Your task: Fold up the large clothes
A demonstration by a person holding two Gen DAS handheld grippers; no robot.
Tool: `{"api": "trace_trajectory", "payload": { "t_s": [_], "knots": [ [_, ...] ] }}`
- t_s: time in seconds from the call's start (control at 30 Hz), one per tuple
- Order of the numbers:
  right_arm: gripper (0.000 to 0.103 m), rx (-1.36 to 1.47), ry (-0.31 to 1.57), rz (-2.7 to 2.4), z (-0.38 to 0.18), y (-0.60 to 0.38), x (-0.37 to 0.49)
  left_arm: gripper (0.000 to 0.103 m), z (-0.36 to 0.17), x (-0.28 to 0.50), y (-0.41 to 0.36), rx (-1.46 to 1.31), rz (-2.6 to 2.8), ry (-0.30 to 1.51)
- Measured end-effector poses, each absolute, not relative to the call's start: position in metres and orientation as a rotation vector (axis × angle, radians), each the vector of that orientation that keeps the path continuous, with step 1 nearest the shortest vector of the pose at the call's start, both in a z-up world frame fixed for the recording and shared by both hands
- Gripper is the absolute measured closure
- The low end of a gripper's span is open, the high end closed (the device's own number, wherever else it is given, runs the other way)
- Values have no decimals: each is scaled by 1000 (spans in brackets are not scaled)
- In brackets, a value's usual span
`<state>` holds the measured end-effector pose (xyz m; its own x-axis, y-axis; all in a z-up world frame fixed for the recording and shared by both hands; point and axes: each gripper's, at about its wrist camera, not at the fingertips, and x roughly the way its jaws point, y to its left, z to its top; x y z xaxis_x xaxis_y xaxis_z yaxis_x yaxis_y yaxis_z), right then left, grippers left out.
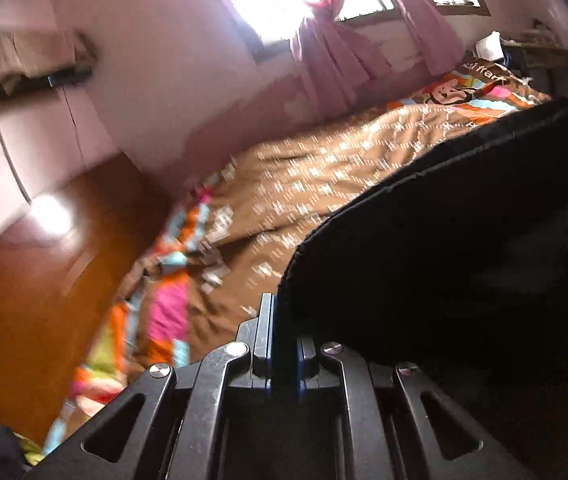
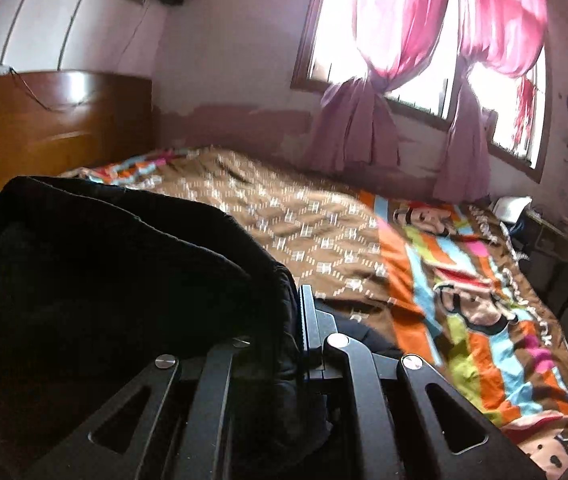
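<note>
A big black garment of thick, soft cloth is held up over the bed, stretched between the two grippers. The left gripper, black metal with blue-edged pads, has its jaws drawn nearly together and pinches the garment's hemmed edge between them; the cloth rises from the pads and billows away to the right of that view, filling the lower right of it. The right gripper likewise has its jaws pressed close on the cloth: only its right finger shows clearly, the left one buried under the black folds that spill over the linkage and spread to the left. At the far left edge of the right wrist view, part of the other gripper's black frame peeks out beside the garment.

Below lies the bed's brown quilt with a pale repeating pattern, bordered by bright stripes of orange, pink, blue and green with a cartoon monkey print toward the foot end. The garment hangs above the near edge of the quilt; whether its lower part touches the bedding I cannot tell. A glossy brown wooden headboard stands at the head of the bed, and pink tied curtains hang at the bright window along the far side. Both views are smeared with motion blur
</note>
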<state>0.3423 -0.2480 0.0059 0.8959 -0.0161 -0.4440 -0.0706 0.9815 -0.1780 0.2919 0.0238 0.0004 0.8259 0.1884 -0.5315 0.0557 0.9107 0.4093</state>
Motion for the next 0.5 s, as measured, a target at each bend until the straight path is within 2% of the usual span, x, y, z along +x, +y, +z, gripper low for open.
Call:
{"api": "trace_trajectory", "payload": {
  "t_s": [0.13, 0.17, 0.2, 0.23, 0.27, 0.3, 0.43, 0.5],
  "knots": [
    [89, -174, 506, 44, -7, -247, 355, 84, -7, 295, 38, 296, 32, 650],
    [83, -170, 513, 52, -8, -247, 356, 76, -4, 291, 40, 280, 19, 641],
    [66, -167, 517, 56, -8, -247, 355, 56, -3, 291, 40, 273, 12, 636],
    [56, -163, 511, 51, -8, -249, 353, 40, 1, 288, 42, 261, 0, 631],
    [36, -152, 492, 44, -5, -251, 350, 15, 6, 283, 43, 246, -17, 620],
    [27, -142, 466, 40, -1, -253, 344, 10, 11, 281, 45, 232, -32, 594],
    [22, -138, 400, 58, 11, -252, 322, 9, 27, 263, 43, 220, -84, 548],
    [15, -146, 388, 91, 17, -249, 309, 6, 32, 251, 40, 213, -106, 536]
  ]
}}
